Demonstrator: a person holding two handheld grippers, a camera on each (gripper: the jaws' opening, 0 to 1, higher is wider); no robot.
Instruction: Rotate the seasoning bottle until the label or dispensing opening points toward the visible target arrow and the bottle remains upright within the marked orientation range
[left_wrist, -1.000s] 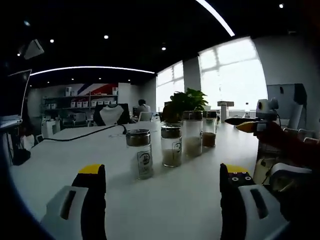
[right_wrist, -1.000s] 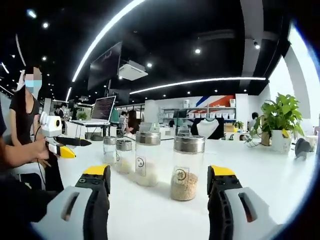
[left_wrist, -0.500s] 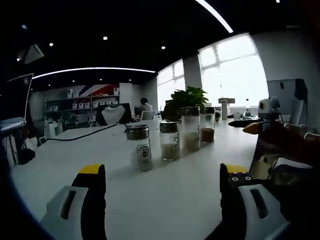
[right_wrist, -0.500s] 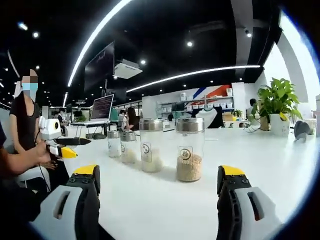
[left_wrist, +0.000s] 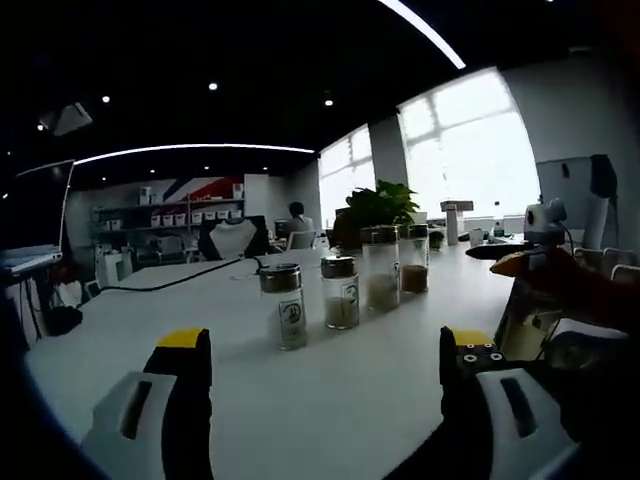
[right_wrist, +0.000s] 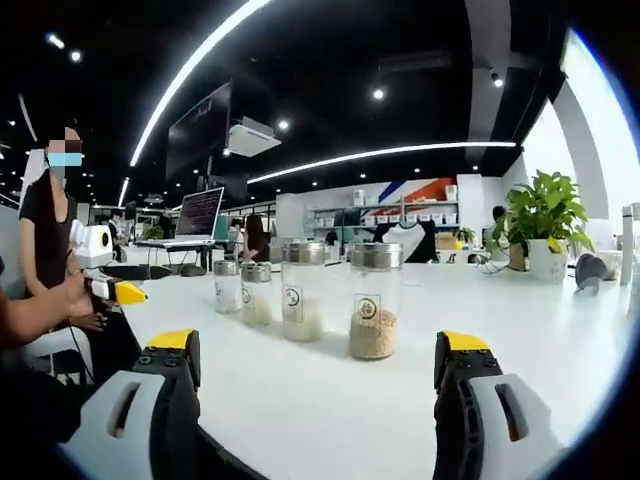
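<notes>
Four glass seasoning bottles with metal caps stand upright in a row on a white surface (left_wrist: 130, 320), the nearest bottle (left_wrist: 289, 306) in the left gripper view at about 12 o'clock beyond the left claw (left_wrist: 325, 350), well apart from its released, spread jaws. In the right gripper view, the closest bottle (right_wrist: 375, 300) stands at about 12 o'clock ahead of the right claw (right_wrist: 318, 352), likewise released and holding nothing. One potted plant (right_wrist: 543, 226) sits at 2 o'clock, one laptop (right_wrist: 192, 220) at 10 o'clock.
</notes>
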